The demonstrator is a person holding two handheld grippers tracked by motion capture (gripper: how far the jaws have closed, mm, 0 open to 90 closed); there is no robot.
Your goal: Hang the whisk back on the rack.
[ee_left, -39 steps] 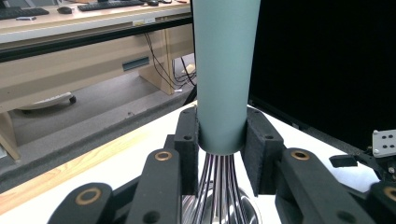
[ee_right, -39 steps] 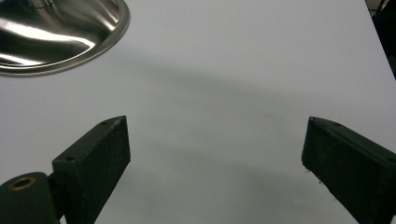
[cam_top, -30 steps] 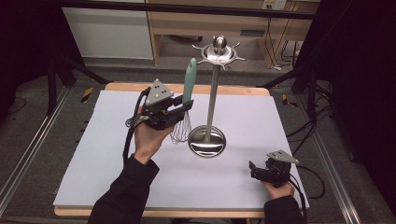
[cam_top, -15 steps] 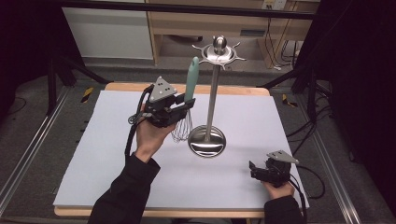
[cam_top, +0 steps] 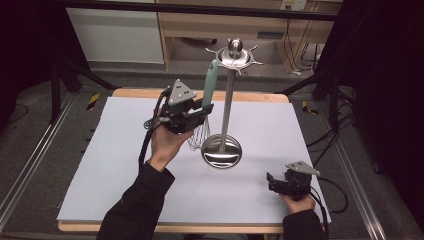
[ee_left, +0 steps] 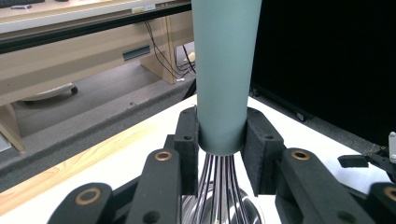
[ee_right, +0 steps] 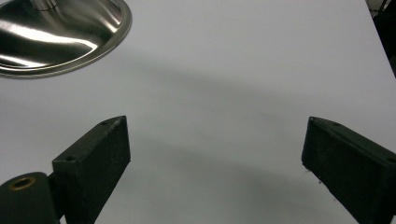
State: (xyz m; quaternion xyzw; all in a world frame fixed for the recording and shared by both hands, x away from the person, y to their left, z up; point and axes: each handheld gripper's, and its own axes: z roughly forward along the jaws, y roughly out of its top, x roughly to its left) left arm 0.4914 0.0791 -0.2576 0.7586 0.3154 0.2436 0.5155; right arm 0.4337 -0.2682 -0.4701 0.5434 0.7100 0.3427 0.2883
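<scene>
A whisk with a pale green handle [cam_top: 210, 83] and wire head [cam_top: 198, 136] is held upright, head down, above the table. My left gripper [cam_top: 204, 111] is shut on the lower end of the handle [ee_left: 224, 70], both pads pressing its sides, wires [ee_left: 219, 186] fanning out below. Just right of it stands a steel utensil stand: round base [cam_top: 221, 151], thin pole [cam_top: 227, 95], hooked crown [cam_top: 235, 54]. The handle's top reaches up near the crown's left hooks. My right gripper [cam_top: 272, 181] rests low at the table's front right, open, jaws wide apart over bare white surface [ee_right: 215, 140].
The white mat [cam_top: 100, 165] covers the wooden table [cam_top: 140, 93]. The stand's base [ee_right: 56, 32] lies ahead and left of the right gripper. Cables [cam_top: 330, 195] trail off the right edge. A wooden bench [ee_left: 70, 51] and black curtains stand beyond the table.
The left gripper has carried the whisk slightly up and toward the stand's crown. The right gripper has stayed put.
</scene>
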